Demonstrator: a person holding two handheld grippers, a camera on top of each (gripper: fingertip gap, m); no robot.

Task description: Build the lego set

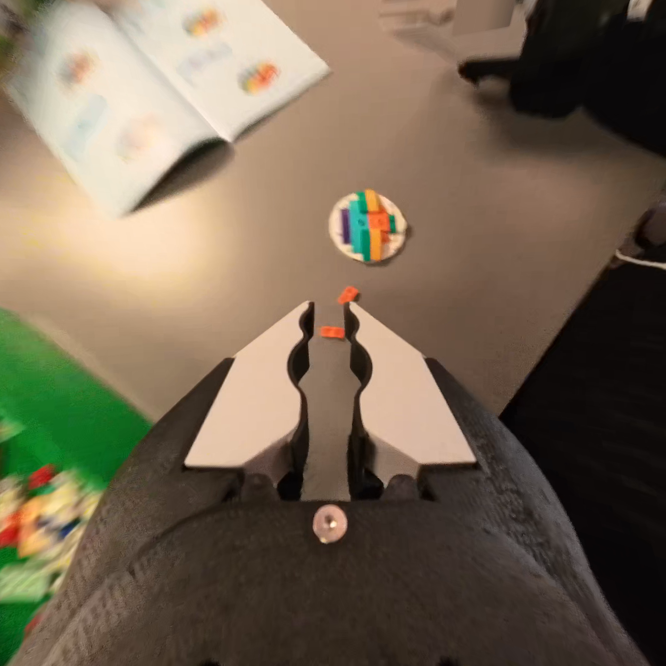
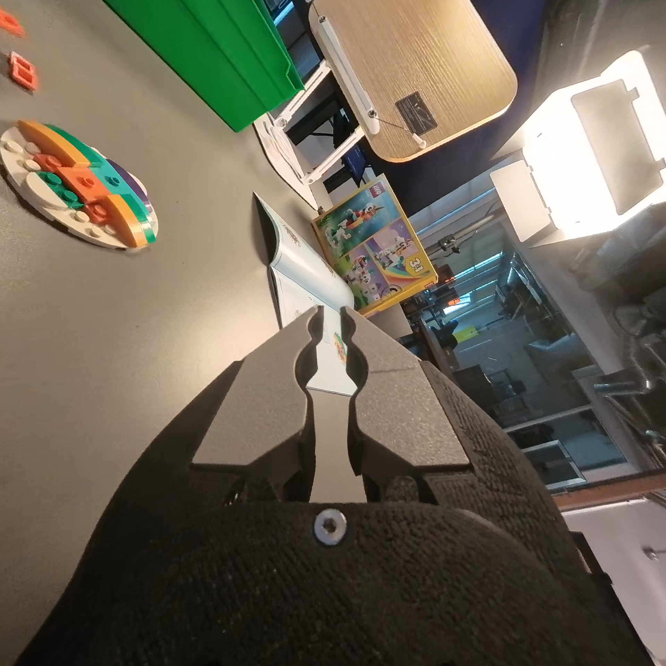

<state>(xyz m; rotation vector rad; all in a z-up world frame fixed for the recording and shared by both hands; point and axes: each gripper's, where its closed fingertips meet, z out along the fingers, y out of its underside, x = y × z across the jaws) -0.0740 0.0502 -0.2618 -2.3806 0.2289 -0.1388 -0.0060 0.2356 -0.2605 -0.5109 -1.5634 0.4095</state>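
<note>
A round white plate (image 1: 367,225) carrying teal, orange, yellow, purple and green bricks lies on the grey table; it also shows in the right wrist view (image 2: 75,183). Two small orange pieces lie on the table in front of it, one (image 1: 348,294) just beyond my left fingertips, the other (image 1: 332,332) seen through the gap between them. Both show in the right wrist view (image 2: 23,70) (image 2: 9,20). My left gripper (image 1: 328,306) is slightly open and empty above them. My right gripper (image 2: 331,310) is slightly open and empty, off to the side of the plate, pointing at the booklet.
An open instruction booklet (image 1: 144,72) (image 2: 306,274) lies at the back. A green bin (image 1: 54,396) (image 2: 216,54) with loose bricks stands to the left. The yellow set box (image 2: 374,245) stands past the booklet. The table edge (image 1: 540,360) runs along the right. A bright lamp (image 2: 594,144) glows beyond.
</note>
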